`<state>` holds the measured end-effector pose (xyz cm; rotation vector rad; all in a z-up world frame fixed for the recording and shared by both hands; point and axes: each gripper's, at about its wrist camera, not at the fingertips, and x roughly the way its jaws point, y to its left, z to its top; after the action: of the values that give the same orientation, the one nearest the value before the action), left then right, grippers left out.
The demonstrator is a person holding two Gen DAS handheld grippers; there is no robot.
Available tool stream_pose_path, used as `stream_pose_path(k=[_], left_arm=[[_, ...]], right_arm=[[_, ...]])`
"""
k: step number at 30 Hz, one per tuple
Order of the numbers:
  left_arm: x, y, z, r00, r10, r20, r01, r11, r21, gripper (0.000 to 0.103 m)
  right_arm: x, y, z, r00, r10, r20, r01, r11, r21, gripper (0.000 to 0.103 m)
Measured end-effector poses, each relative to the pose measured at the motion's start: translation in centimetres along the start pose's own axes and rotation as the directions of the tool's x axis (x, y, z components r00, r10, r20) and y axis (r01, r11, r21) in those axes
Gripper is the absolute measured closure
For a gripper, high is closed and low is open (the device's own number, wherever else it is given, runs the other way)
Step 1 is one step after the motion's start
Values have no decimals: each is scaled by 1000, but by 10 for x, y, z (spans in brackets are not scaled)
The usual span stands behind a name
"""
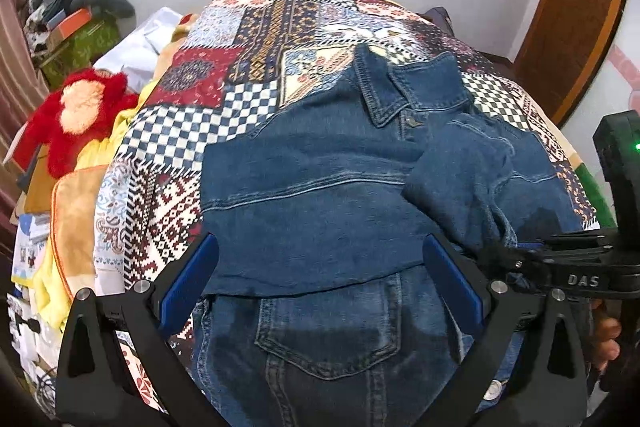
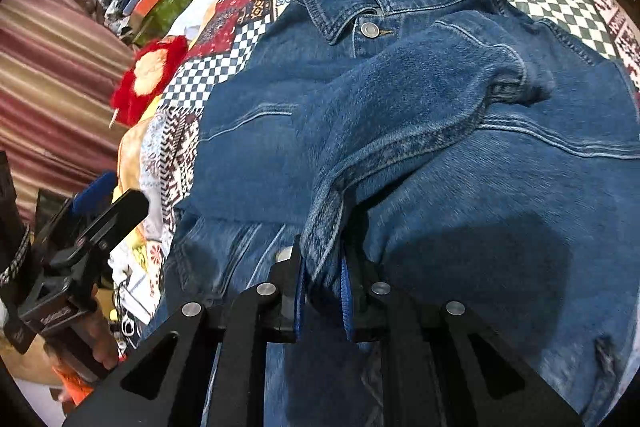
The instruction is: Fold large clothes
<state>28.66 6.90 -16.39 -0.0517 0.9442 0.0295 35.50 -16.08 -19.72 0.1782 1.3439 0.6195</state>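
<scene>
Denim jacket (image 1: 320, 187): it lies front side up on the patchwork bedspread (image 1: 224, 67) of the bed, the collar (image 1: 384, 95) at the far end and the hem at the near end, under both cameras.
Left sleeve: it is already folded across the chest, a flat band that goes from the left edge to about the middle.
Right sleeve (image 2: 400, 115): it comes from the right shoulder and goes diagonally over the chest toward the near side; it is lifted and wrinkled, not flat.
Right tongs (image 2: 324, 291): clenched on the cuff end of the right sleeve; the denim stands pinched between the two blue pads, close above the front of the jacket. In the left wrist view they come in from the right edge, low over the cloth.
Left tongs (image 1: 316, 279): released, the blue fingers (image 1: 188, 279) stand wide apart. They hover over the near part of the jacket; the lower edge of the folded left sleeve and a chest pocket (image 1: 324, 343) show between them. I cannot tell if the fingers touch the cloth.
Red plush toy (image 1: 80, 115): on the left side of the bed, beside the bedspread, well apart from the jacket.
Wooden door (image 1: 572, 19): at the far right, behind the bed.
</scene>
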Motion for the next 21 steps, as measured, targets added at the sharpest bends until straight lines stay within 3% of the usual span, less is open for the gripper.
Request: stream_pose_path(k=[7, 10, 15, 21], left_arm=[[-7, -36, 17, 999, -19, 30, 17, 997, 72, 0], [-5, -54, 26, 999, -27, 34, 23, 993, 116, 0], [13, -98, 45, 998, -67, 10, 63, 974, 216, 0], [57, -142, 63, 983, -135, -122, 165, 944, 286, 0]], right_arm=[[-41, -15, -9, 997, 75, -7, -75, 997, -4, 92], [-73, -28, -13, 996, 10, 85, -8, 1000, -26, 92], [-124, -69, -10, 969, -98, 227, 95, 995, 26, 92], [-153, -118, -7, 926, -242, 290, 217, 969, 115, 92]])
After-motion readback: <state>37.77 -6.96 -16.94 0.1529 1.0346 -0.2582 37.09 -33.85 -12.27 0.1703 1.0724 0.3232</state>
